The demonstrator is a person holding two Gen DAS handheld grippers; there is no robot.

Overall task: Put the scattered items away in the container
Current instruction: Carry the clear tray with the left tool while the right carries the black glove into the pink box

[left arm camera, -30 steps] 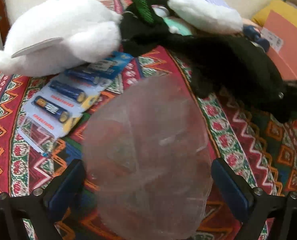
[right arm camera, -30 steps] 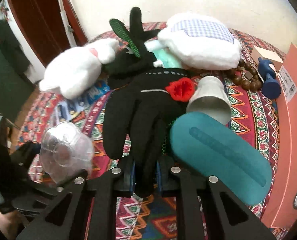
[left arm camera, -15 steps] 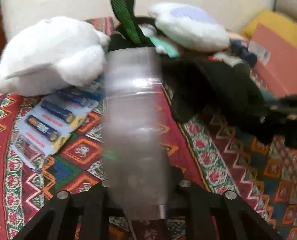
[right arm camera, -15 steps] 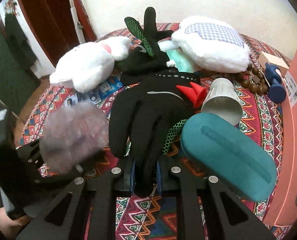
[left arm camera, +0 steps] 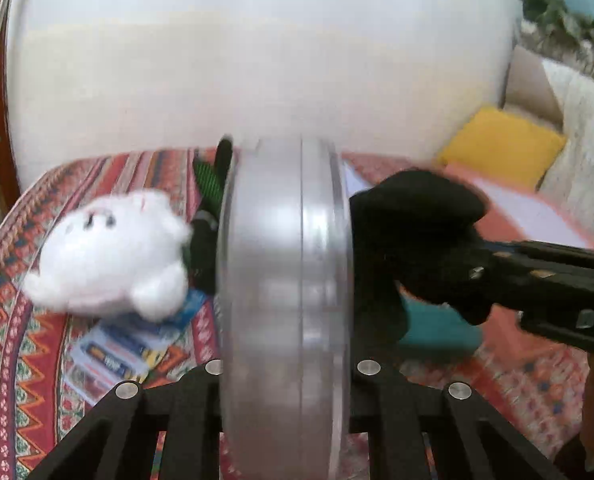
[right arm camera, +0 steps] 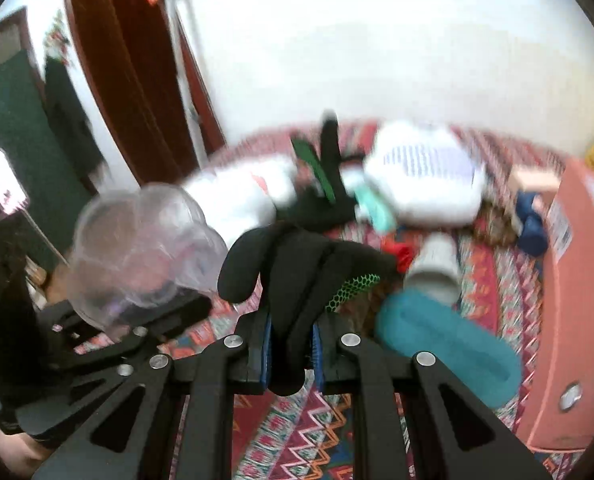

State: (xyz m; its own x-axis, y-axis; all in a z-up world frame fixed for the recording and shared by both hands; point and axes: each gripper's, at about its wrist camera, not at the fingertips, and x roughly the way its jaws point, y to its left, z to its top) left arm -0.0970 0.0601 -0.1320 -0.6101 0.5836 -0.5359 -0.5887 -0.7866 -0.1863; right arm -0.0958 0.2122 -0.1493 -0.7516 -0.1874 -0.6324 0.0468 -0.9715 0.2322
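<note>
Both grippers hold a thing off the patterned bench.

On the left, the left gripper [left arm camera: 285, 364] has its jaws clamped on a clear plastic lid [left arm camera: 285, 280] (blurred, edge-on); right of it, the right gripper [right arm camera: 291, 344] pinches a black glove [right arm camera: 297, 268], with the salmon box [right arm camera: 569, 300] far right.

Pretty cramped here. In the right wrist view, the worktop [right arm camera: 297, 432] only has bare patterned cloth at 6 o'clock, right under the right claw [right arm camera: 291, 350]. At 12 there's a pile: white plush [right arm camera: 241, 200], a second black glove [right arm camera: 325, 200] and a checked white pillow [right arm camera: 429, 184]. The teal case [right arm camera: 449, 344] and white cup [right arm camera: 435, 272] block 3 o'clock, with the orange box [right arm camera: 569, 300] walling that edge. At 9 the left claw [right arm camera: 149, 312] and its clear plastic shell [right arm camera: 145, 256] fill the gap.
</note>
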